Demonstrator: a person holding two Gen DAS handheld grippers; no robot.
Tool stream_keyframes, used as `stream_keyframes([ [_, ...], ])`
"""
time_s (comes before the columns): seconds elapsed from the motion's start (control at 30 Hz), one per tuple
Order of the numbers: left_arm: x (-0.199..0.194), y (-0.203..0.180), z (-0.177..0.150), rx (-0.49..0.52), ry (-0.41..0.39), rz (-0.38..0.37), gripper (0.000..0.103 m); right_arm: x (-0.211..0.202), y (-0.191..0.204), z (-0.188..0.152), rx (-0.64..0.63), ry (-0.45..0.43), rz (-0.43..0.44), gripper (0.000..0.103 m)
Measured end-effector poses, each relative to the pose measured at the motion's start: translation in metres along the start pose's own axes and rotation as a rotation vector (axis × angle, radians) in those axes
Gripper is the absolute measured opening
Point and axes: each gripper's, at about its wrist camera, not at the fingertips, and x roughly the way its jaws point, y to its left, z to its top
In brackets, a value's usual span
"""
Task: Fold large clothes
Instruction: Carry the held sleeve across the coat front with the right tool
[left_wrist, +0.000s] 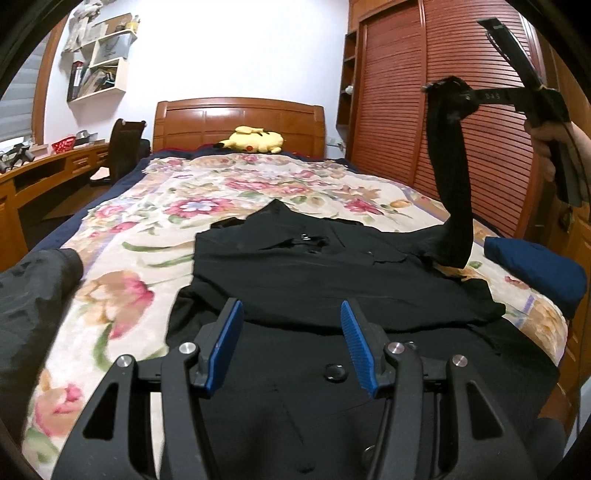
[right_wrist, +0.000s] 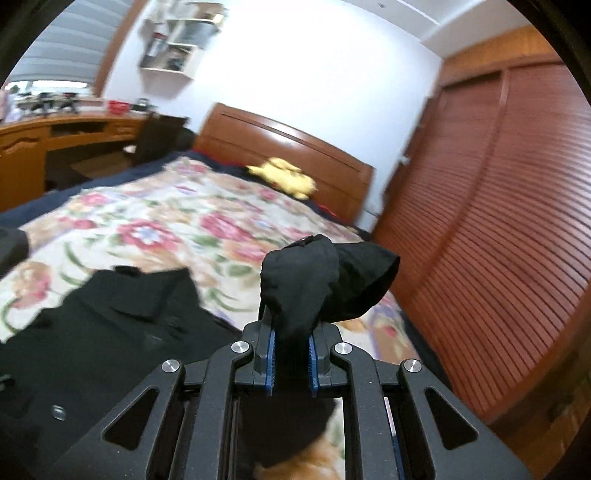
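Right gripper (right_wrist: 291, 354) clamped on the sleeve (left_wrist: 448, 166) of the black coat (left_wrist: 332, 280), lifted clear of the bed; left gripper (left_wrist: 291, 343) unclenched, nothing between its pads.

Left wrist view: coat lies flat on the floral bedspread (left_wrist: 147, 229), body spread across the middle of the bed, buttons visible on the front panel. One sleeve rises from the coat's right shoulder area up to the right gripper, held by a hand (left_wrist: 546, 147) high beside the slatted wardrobe doors (left_wrist: 461, 110). Left gripper's blue pads (left_wrist: 225, 347) stand apart above the coat's near part; contact with cloth cannot be told. Right wrist view: sleeve end bunched over both fingers, fabric pinched between the pads. Yellow plush toy (left_wrist: 255, 140) by the headboard (left_wrist: 240, 122); dark blue cushion (left_wrist: 535, 266) at the bed's right edge.
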Motion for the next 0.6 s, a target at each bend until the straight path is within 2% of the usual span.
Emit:
stream_keyframes([
  [0.23, -0.012, 0.02, -0.002, -0.016, -0.013, 0.028, 0.054, 0.009, 0.073, 0.014, -0.066, -0.017, 0.122, 0.011],
  [0.43, -0.02, 0.034, -0.005, -0.024, -0.02, 0.054, 0.054, 0.0, 0.126, 0.016, -0.11, -0.043, 0.213, 0.011],
  [0.6, -0.024, 0.04, -0.006, -0.03, -0.023, 0.063, 0.054, 0.007, 0.145, 0.005, -0.125, -0.009, 0.238, 0.011],
])
